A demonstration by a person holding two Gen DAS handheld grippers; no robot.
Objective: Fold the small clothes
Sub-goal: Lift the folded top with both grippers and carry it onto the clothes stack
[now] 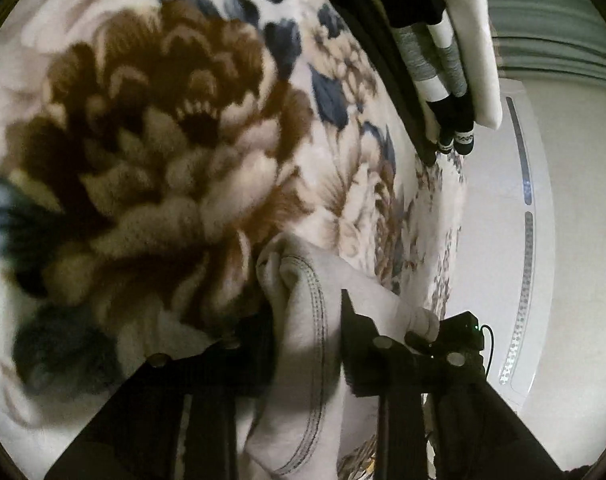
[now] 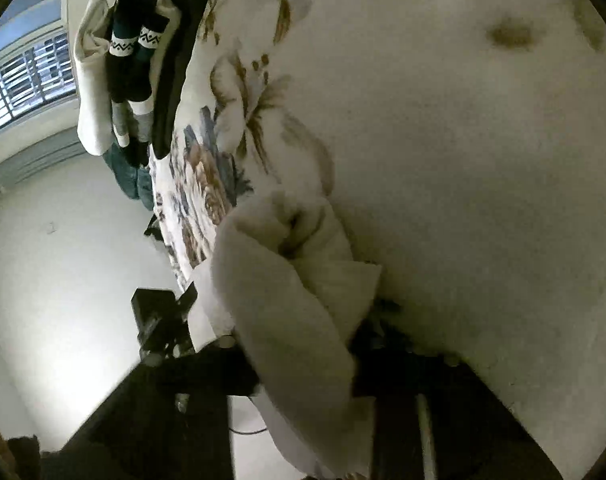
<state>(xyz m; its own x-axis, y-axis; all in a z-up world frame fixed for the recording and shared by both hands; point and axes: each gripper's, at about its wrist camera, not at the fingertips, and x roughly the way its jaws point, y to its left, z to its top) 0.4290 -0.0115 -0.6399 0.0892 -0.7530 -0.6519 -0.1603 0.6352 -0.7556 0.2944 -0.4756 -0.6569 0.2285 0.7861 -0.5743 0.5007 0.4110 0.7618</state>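
Bunched between the fingers of the left gripper (image 1: 307, 344), a pale garment (image 1: 303, 320) with dark double stitching is pinched, the jaws being closed to the cloth's thickness. By the right gripper (image 2: 303, 344) the same white cloth is clamped, rolled thick against its narrowed jaws; its fingertips are buried in the folds and cannot be made out. Both are held just over a floral blanket (image 1: 163, 140). At the blanket's far edge, patterned socks (image 2: 131, 64) and folded pale pieces are stacked, partly cut off.
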